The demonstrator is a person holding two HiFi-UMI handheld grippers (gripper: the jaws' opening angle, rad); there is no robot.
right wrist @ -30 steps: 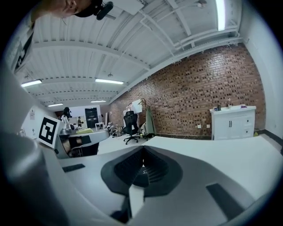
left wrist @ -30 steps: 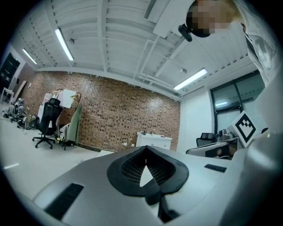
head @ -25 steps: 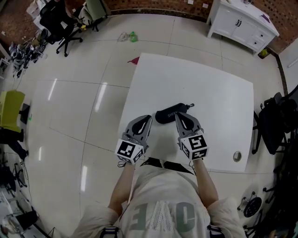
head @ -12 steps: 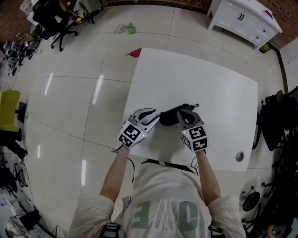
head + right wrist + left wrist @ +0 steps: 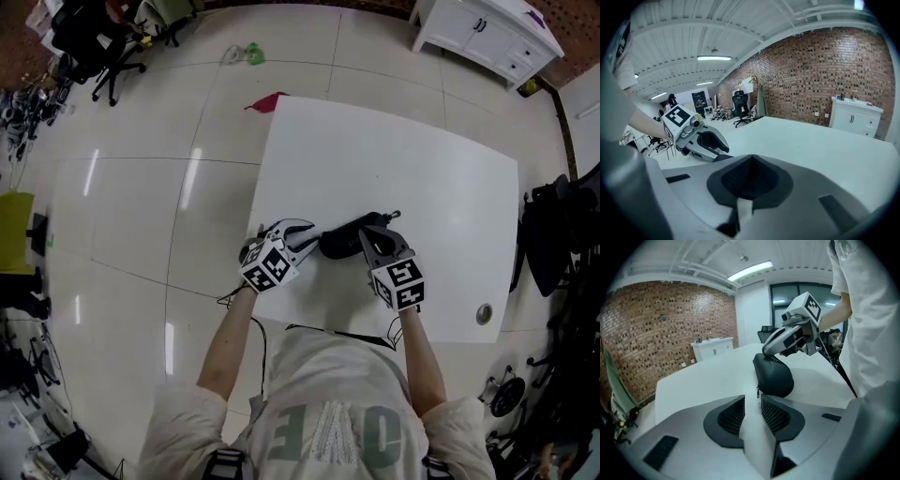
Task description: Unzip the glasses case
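A black zipped glasses case (image 5: 345, 236) lies on the white table (image 5: 412, 159), near its front edge. In the left gripper view the case (image 5: 774, 377) sits just ahead of the jaws, its small zipper pull (image 5: 758, 391) hanging at the near end. My left gripper (image 5: 307, 236) is open at the case's left end, with bare table showing between its pads (image 5: 775, 416). My right gripper (image 5: 368, 232) is shut, its fingers (image 5: 780, 342) resting on top of the case. In the right gripper view the jaws (image 5: 750, 160) hide the case.
A round grommet (image 5: 484, 314) sits in the table's front right part. A white cabinet (image 5: 487, 37) stands at the back right, a black chair (image 5: 561, 239) at the table's right side, and office chairs (image 5: 89, 37) at the far left. A red scrap (image 5: 267, 100) lies on the floor.
Both grippers have come down toward the table. The left one rolled and swung in to the case's left end; the right one settled on top of the case.
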